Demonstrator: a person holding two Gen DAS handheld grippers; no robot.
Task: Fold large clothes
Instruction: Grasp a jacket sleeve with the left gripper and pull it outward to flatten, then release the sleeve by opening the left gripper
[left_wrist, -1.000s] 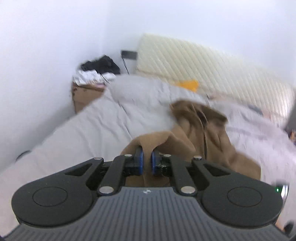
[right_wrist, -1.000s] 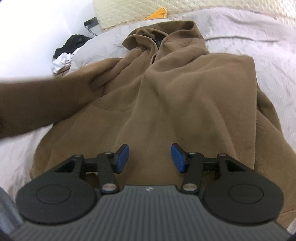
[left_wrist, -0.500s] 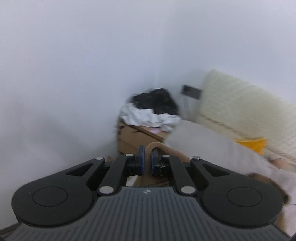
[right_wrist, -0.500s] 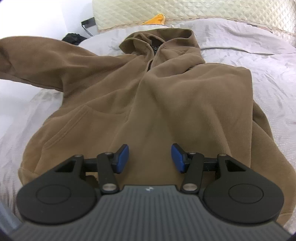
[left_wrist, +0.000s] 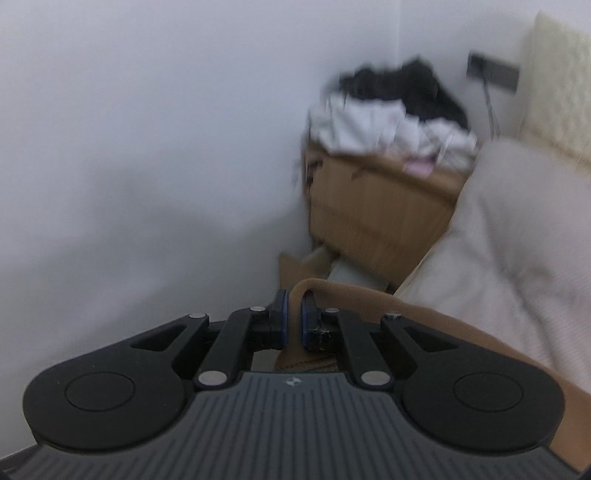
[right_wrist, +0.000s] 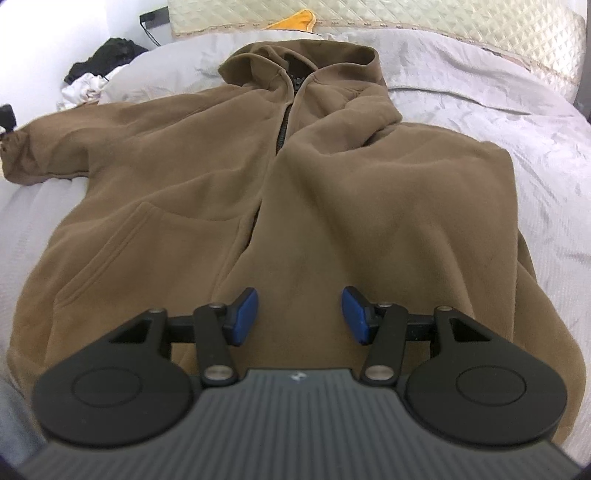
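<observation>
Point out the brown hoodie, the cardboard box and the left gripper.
brown hoodie (right_wrist: 369, 192): right wrist view, on its chest panel.
cardboard box (left_wrist: 376, 206): left wrist view, on its front wall.
left gripper (left_wrist: 292, 317): left wrist view, between its fingertips, shut on the cuff.

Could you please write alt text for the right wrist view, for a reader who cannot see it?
A brown zip-up hoodie lies spread front-up on a grey-sheeted bed, hood farthest away. The right tool hangs open above its hem.

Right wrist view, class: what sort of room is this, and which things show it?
Most likely a bedroom. A brown hooded jacket lies spread on a bed's grey cover, a quilted headboard runs behind it, and a cardboard box piled with clothes stands beside the bed.
</observation>
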